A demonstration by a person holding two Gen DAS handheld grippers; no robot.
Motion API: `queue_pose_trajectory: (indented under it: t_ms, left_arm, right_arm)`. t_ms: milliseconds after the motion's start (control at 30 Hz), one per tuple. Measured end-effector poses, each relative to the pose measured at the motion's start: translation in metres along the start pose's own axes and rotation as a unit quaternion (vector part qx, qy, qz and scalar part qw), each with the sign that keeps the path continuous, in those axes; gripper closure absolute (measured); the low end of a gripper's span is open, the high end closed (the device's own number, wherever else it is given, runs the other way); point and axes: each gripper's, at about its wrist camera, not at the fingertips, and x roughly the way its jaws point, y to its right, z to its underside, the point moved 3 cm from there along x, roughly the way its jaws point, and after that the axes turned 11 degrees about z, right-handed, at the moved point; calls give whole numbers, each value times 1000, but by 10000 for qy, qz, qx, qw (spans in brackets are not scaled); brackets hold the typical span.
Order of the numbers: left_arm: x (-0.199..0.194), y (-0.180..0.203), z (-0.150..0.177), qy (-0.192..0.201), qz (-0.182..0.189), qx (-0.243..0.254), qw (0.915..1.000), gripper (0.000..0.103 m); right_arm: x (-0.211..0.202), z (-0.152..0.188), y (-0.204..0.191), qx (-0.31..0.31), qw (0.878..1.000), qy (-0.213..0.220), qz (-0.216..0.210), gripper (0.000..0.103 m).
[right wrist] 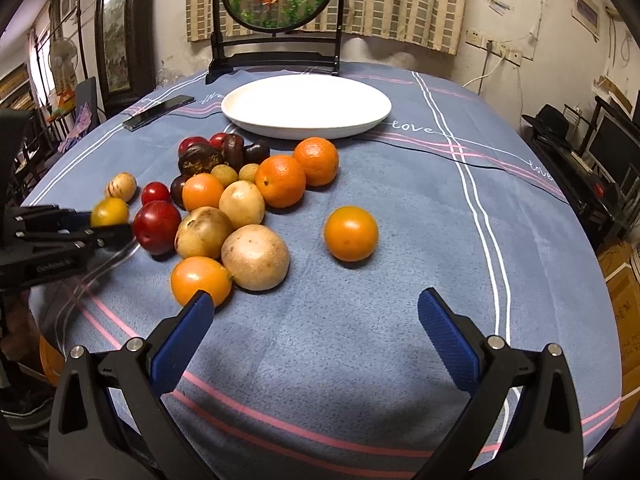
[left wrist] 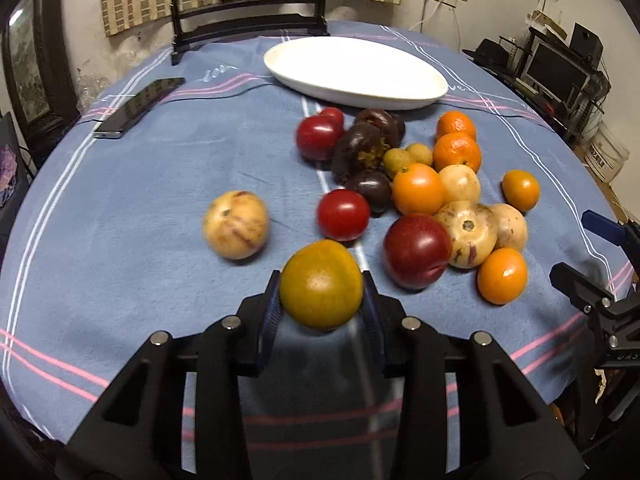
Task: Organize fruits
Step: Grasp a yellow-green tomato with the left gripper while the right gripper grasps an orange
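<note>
The left gripper (left wrist: 321, 300) has its jaws pressed on a yellow-green citrus fruit (left wrist: 321, 284), near the table's front edge, left of the fruit pile (right wrist: 240, 204). The right gripper (right wrist: 316, 320) stands wide apart, holding nothing, above the blue cloth (right wrist: 360, 340). The white plate (right wrist: 306, 106) sits bare at the far side.

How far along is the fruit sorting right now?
Nothing looks sorted yet: the white plate is empty. In hand: the left tool is closed on a yellow-green citrus fruit. The right tool is open and holds nothing. Left: the pile of fruit and a lone orange fruit on the tablecloth.
</note>
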Motion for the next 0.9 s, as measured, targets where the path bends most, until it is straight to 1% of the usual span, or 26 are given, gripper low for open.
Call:
queue_pose_trajectory:
  t_ms: [100,267,300,367,433,500,533,567,600,733,833,900]
  left_arm:
    - [-5,-4,2,37,7,-53,10000,65]
    - [-7,-4,5,39,66,-56,10000,65]
    - [-6,-4,6,31,82,-65,9999,65]
    - [-5,-5,7,18,101,-72,9999,65]
    - [-4,-6,8,2,110,-91,9999,65]
    - [-4,-8,8,5,113,-102,9999,65]
    - [-4,-9,9,8,105,-109,9999,65]
    - [-3,-11,9,10,92,-121,9999,65]
    - [-3,-12,9,7,74,-145,9999,65]
    - [0,-15,9,-21,89,-194,9998,64]
    - [0,-16,9,-17,99,-193,9998,64]
    - [0,-16,10,-17,119,-198,9997,64]
  right_arm:
    - [1,1,-5,-64,9999,-59,-75,1]
    - [-5,4,-24,-264,9984,-68,-488,2]
    - [-5,5,-29,-311,9976,-94,-607,4]
    - [-4,6,-43,-468,9952,-177,-842,25]
    - [4,7,-52,-516,9943,-372,-856,28]
    - [9,5,-52,-322,9932,-459,-1024,32]
    - [11,4,-53,-266,9929,-502,-1041,38]
    - [14,2,-54,-229,9933,-553,-987,47]
    - [16,1,-53,-201,9937,-602,-921,47]
    - [18,-5,-56,43,9934,-623,-966,55]
    - [21,-5,-56,245,9926,-636,-1004,55]
    - [20,-5,-57,255,9929,-612,-985,60]
